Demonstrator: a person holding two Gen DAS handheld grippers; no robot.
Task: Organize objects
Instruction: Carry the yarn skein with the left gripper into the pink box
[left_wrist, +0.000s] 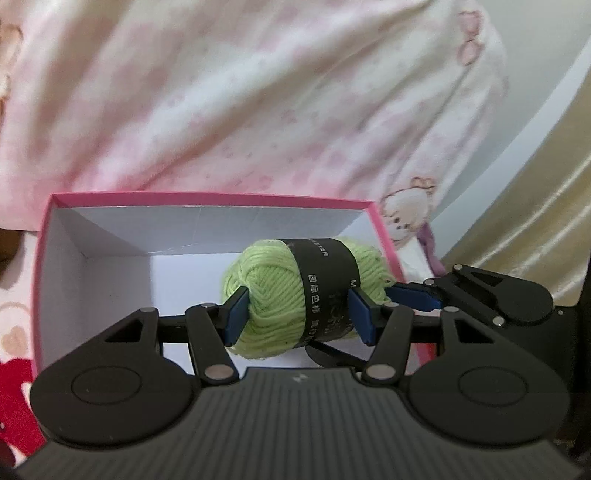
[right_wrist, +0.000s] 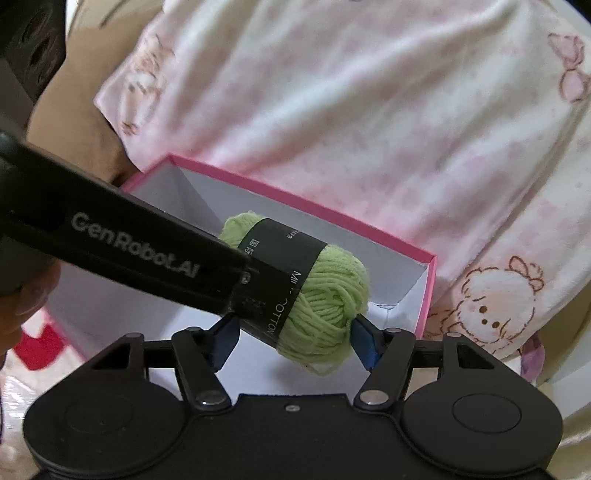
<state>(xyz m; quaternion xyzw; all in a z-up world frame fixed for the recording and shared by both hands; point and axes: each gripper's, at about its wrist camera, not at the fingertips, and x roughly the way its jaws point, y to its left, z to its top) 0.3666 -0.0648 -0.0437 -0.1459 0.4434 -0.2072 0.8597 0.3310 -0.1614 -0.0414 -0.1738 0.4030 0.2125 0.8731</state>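
Two claws meet at one ball of green yarn (left_wrist: 280, 299) with a black paper band, held above an open pink box (left_wrist: 207, 197) with white insides. Left claw (left_wrist: 297, 314) pinches the yarn, its blue pads pressed into both sides. Right claw (right_wrist: 293, 341) straddles the same ball's end with its pads partly spread; whether they press it, I cannot tell. Behind the box lies pink-and-white bedding (left_wrist: 258, 103) printed with cartoon animals.
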